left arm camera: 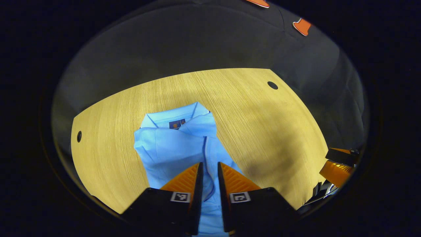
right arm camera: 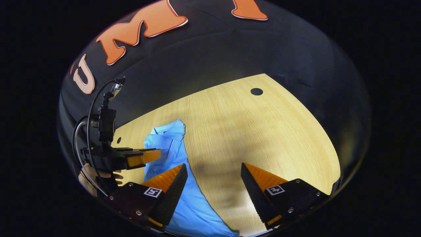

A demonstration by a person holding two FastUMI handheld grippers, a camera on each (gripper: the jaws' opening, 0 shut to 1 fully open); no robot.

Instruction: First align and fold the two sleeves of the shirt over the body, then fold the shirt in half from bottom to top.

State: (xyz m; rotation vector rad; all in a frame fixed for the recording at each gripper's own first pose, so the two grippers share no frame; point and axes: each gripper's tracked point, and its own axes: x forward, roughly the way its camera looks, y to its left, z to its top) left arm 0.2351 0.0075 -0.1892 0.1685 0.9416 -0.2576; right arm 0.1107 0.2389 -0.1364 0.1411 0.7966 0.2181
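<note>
Blue cotton shirt (left arm camera: 177,148) on grained wood table (left arm camera: 263,131); left hand-held gripper (left arm camera: 210,171) nearly closed, right hand-held gripper (right arm camera: 213,174) spread wide.

Recording booth, staged, not a lived-in room. My work surface is a pale wood-grain table (left arm camera: 263,108) with a curved far edge and round cable holes (left arm camera: 272,85) near its back corners, office-desk style. Black cloth wall (left arm camera: 184,42) hangs close behind the table, wrapping around its sides. Lit from above; soft shadows fall across the tabletop.
</note>
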